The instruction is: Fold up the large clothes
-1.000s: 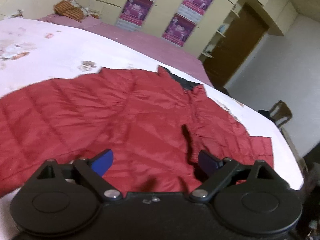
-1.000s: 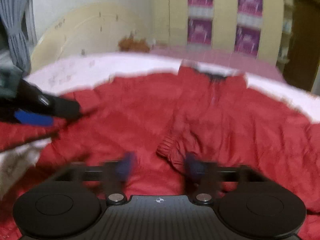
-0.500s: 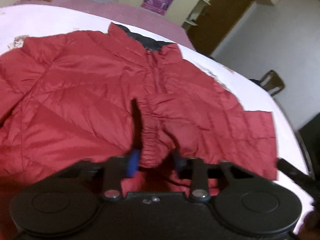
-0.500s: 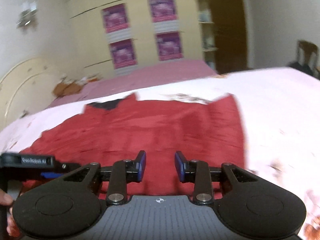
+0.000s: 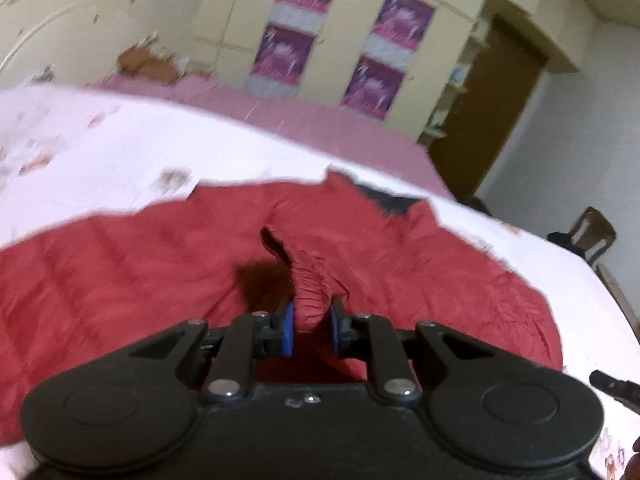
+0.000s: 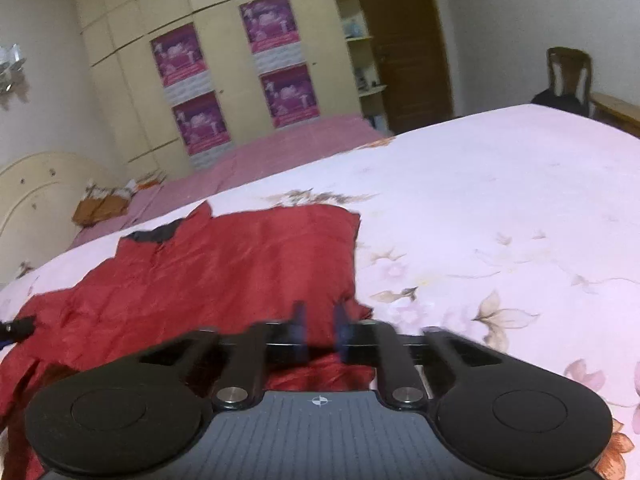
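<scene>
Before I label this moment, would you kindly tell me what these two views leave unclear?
- Right gripper: fingers motion-blurred in the right wrist view; whether they pinch the jacket cannot be told.
- Jacket's near hem: hidden behind the left gripper body in the left wrist view.
- Posters: print too small and soft to read.
- Jacket's left side: cut off by the frame edge in both views.

Cream wardrobe (image 6: pixel 224 80) with purple posters (image 6: pixel 280 24), brown door (image 6: pixel 404 40), wooden chair (image 6: pixel 568 76), floral bedsheet (image 6: pixel 500 208)
</scene>
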`<state>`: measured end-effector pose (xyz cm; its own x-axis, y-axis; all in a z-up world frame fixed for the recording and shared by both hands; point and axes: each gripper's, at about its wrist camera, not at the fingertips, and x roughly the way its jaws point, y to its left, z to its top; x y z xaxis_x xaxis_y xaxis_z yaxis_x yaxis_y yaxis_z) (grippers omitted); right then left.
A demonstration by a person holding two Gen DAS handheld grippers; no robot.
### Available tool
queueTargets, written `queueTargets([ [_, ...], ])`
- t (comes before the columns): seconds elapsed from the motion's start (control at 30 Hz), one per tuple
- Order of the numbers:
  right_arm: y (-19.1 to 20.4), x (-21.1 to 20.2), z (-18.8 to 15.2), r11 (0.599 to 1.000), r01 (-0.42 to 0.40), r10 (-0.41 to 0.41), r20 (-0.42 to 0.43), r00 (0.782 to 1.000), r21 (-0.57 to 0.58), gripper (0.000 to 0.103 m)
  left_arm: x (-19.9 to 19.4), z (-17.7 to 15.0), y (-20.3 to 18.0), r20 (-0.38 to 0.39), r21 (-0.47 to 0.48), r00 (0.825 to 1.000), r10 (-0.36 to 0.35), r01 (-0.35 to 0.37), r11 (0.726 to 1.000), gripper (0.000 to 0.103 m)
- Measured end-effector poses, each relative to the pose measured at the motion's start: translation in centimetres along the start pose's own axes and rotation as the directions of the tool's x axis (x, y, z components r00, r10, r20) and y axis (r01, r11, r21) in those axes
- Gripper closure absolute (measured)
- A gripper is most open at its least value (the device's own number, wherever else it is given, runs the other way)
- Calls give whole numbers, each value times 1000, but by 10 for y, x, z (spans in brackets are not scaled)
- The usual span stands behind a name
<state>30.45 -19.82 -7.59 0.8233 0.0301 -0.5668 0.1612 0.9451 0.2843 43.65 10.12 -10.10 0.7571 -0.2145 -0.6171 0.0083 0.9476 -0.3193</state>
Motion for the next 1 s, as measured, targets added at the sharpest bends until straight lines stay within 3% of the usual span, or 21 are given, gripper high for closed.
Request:
queueTargets([
  [0.2,5,10,1,999,-11,10,-28,1000,-41,98,7,-10,2,4,-13,1000,30,-30,999,86],
  [0.43,12,50,9,995,-7,2,-51,999,-103,98,16,-19,4,-32,9,999,39,-39,999,86],
  [0.5,14,66,8,990,13,-23,-67,997,-143,98,21,-20,2,-39,24,998,42,-41,999,86],
  [0.57,11,89,2,984,57,-81,-136,987,-171,98,27,-21,1,-50,31,998,37,-35,999,86],
  [0.63,7,94,-1,982,57,-82,-133,988,-182,100,32,-23,1,-70,45,997,36,-33,998,85],
  [0.7,9,88,3,980,51,-79,-139,987,-192,100,26,-21,2,-65,50,996,58,-55,997,74],
  [0.73,5,81,7,986,40,-61,-123,991,-164,100,19,-19,3,-47,51,995,84,-81,995,63],
  [0.77,1,72,11,991,25,-39,-99,994,-134,100,9,-18,4,-8,63,994,110,-109,992,47],
  [0.87,-5,59,24,992,22,-28,-45,999,-125,100,-7,-10,-1,89,102,985,145,-154,983,44],
  [1.0,1,76,45,991,8,-12,-33,999,-134,100,17,1,-32,72,214,994,80,-94,972,44],
])
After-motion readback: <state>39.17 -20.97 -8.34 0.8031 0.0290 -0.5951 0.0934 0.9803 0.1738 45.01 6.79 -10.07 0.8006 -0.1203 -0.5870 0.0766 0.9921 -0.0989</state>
